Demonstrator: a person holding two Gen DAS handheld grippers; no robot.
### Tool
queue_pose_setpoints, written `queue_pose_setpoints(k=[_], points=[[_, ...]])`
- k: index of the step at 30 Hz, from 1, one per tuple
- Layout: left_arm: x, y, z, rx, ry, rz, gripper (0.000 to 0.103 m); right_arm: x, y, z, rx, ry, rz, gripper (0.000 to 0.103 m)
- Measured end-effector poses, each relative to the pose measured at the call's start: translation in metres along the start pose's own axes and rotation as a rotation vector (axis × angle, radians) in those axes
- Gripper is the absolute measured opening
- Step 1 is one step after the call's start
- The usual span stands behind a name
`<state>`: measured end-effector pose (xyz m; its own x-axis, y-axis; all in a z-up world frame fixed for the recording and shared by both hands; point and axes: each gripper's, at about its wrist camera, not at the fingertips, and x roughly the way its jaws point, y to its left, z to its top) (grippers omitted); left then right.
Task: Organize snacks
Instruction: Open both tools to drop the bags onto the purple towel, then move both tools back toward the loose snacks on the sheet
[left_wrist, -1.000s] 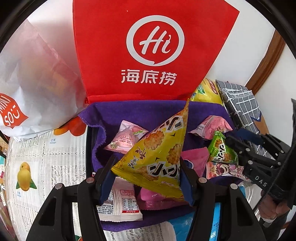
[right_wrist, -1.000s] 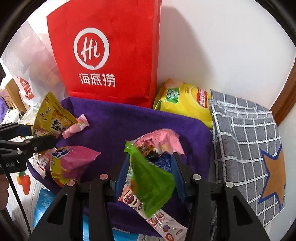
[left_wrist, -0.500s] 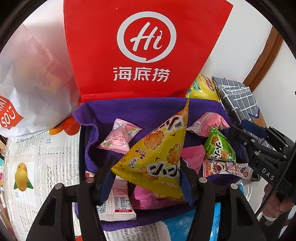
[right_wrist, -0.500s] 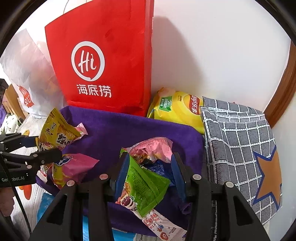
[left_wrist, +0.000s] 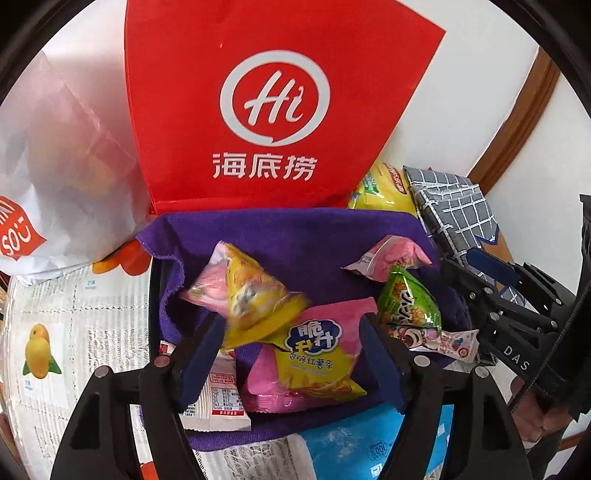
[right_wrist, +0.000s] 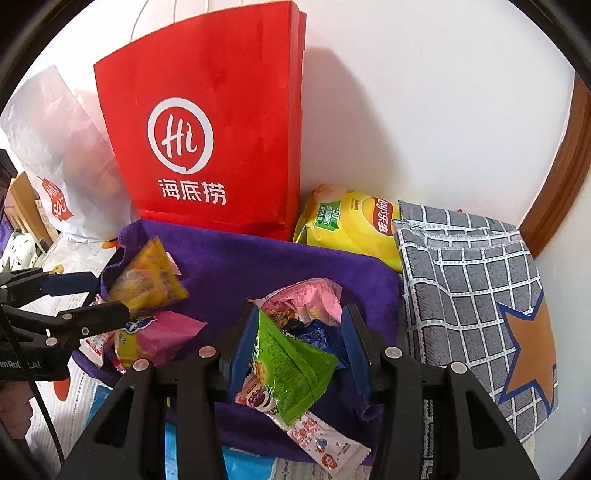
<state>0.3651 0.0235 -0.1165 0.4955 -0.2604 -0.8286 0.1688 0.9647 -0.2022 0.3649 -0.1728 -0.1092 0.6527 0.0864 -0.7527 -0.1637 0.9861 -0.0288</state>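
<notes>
right gripper (right_wrist: 299, 343) fingers spread, green snack packet (right_wrist: 291, 373) lying loose between them on purple cloth (right_wrist: 258, 258); left gripper (right_wrist: 85, 295) fingers apart beside blurred yellow packet (right_wrist: 147, 280).

A tall red paper bag (right_wrist: 218, 147) carried a white circular logo and white characters. Before it lay a deep purple fleece cloth (right_wrist: 258, 266). On the cloth sat a yellow crinkled snack packet (left_wrist: 255, 295), a pink-and-yellow pouch (left_wrist: 317, 354) with a blue cloud badge, and a bright green foil packet (right_wrist: 291, 369). A yellow crisp bag (right_wrist: 351, 225) lay beside a grey fabric pouch (right_wrist: 472, 288) gridded in white, bearing an orange star edged in blue.
</notes>
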Motion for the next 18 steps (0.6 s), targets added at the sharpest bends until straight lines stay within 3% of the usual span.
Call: queue_pose_setpoints(k=[9, 18], points=[[-0.031, -0.012, -0.003, 0.026, -0.043, -0.025, 0.074, -0.038, -0.007, -0.012, 0.052, -0.005, -0.033, 0.047], [-0.074, -0.032, -0.010, 0.075, -0.097, -0.024, 0.074, -0.076, 0.003, -0.046, 0.059, 0.033, -0.070, 0.047]])
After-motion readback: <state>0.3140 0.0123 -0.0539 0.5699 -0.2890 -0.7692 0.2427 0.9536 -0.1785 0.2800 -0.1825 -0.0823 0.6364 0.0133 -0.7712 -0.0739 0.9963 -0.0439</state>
